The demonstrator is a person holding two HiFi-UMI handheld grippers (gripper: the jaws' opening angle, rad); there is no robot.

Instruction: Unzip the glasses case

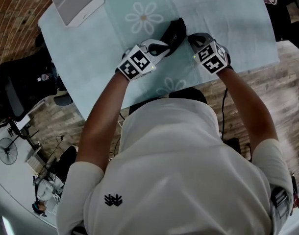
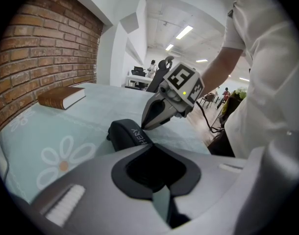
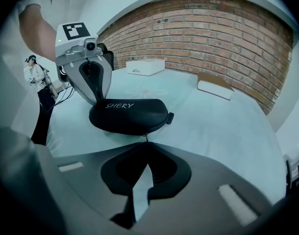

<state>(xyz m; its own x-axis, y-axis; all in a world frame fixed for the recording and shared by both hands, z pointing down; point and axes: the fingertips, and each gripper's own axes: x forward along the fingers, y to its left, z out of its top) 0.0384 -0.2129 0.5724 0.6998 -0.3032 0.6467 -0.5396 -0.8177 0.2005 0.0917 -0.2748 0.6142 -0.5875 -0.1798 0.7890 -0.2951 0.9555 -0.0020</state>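
Looks steeply down past a person's white-shirted shoulders onto a table [image 1: 269, 58] draped in a smooth, pale teal cloth [image 1: 228, 13] printed with white daisies.

Shows a black glasses case [image 1: 175, 33] lying on the cloth between 2 hand-held grippers. Has a rounded, matte oblong shell with pale lettering on its domed top. Appears closed, with lid and base meeting along the seam.

Shows the left gripper [image 1: 163, 46] clamped on one end of the case, its smooth grey fingers closed over the shell.

Shows the right gripper [image 1: 191, 39] at the case's long edge. Has its 2 dark-padded tips brought together, pinching a thin zipper pull [image 3: 145, 138] that hangs from the seam.

Includes a brown hardback book [image 2: 61, 97] lying flat on the far cloth, well apart from the case. Ends in a rough red brick wall [image 3: 213, 33] rising beside the table.
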